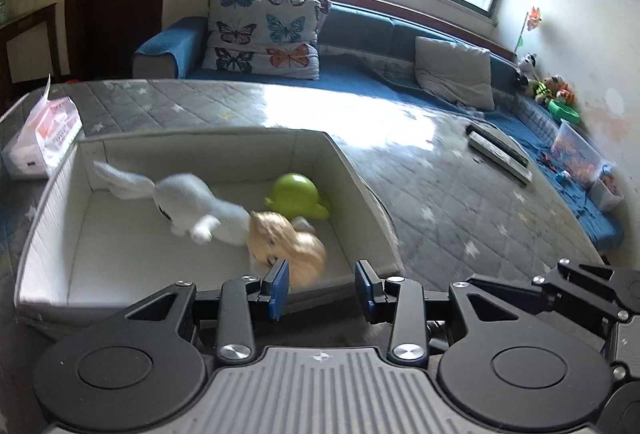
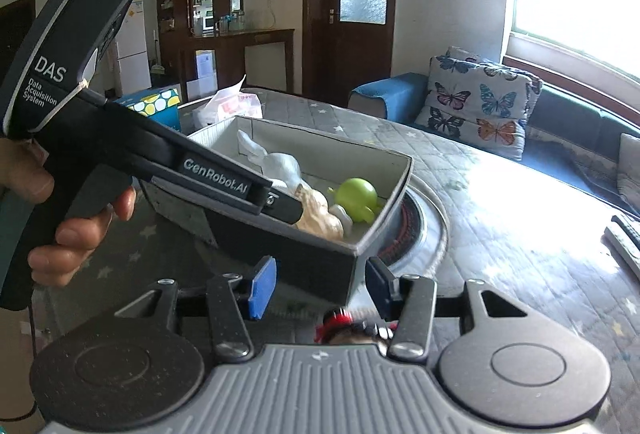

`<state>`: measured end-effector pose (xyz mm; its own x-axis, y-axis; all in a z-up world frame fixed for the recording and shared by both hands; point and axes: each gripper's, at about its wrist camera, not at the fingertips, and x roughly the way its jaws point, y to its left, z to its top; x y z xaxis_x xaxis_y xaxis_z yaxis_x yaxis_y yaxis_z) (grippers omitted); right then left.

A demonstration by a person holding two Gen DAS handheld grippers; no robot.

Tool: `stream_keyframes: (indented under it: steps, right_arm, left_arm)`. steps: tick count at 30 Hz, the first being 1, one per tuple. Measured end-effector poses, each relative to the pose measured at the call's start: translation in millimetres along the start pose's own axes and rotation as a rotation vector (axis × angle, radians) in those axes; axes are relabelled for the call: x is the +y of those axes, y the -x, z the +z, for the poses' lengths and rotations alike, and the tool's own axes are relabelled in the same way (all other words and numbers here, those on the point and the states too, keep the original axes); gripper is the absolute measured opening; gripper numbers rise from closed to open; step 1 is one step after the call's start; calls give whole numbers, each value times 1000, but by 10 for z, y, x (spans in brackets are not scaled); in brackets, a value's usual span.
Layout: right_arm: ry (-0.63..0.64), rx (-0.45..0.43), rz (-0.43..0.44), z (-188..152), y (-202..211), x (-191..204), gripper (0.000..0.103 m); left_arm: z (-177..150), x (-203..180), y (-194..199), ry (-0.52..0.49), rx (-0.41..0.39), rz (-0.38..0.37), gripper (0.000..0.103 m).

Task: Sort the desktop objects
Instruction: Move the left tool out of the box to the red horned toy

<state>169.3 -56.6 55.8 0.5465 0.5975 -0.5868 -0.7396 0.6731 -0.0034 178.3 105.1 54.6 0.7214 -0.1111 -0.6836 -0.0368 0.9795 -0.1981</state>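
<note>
A grey open storage box (image 1: pixel 352 173) (image 2: pixel 400 177) stands on the quilted table. Inside lie a white plush rabbit (image 1: pixel 188 201) (image 2: pixel 284 163), a tan plush cat (image 1: pixel 288 242) (image 2: pixel 320 218) and a green toy (image 1: pixel 298 193) (image 2: pixel 356 195). My left gripper (image 1: pixel 322 284) is open and empty, just above the box's near wall, over the tan cat; its body shows in the right wrist view (image 2: pixel 224 177). My right gripper (image 2: pixel 320 284) is open and empty, at the box's near corner. A small red and black toy (image 2: pixel 348 326) lies just below its fingers.
A tissue pack (image 1: pixel 44 133) (image 2: pixel 232 105) lies beyond the box, with a blue dotted box (image 2: pixel 156 107) near it. Two remote controls (image 1: pixel 500 151) lie at the table's right. A blue sofa (image 1: pixel 360 41) with pillows runs behind. A round burner recess (image 2: pixel 412 230) sits beside the box.
</note>
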Motion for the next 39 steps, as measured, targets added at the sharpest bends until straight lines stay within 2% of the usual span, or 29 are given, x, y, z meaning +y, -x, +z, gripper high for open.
stream_keyframes:
  steps: [14, 22, 28, 39]
  right_arm:
    - [-48, 38, -17, -478, 313, -12, 50]
    - [-24, 44, 36, -617, 465, 129, 50]
    - [21, 78, 70, -690, 401, 294, 50]
    - [35, 109, 63, -729, 224, 355, 51]
  left_arm:
    - [-398, -233, 17, 18, 85, -67, 39]
    - [-619, -250, 51, 61, 134, -89, 39]
    - [-708, -205, 92, 110, 154, -91, 39]
    - [-764, -62, 110, 206, 159, -92, 39]
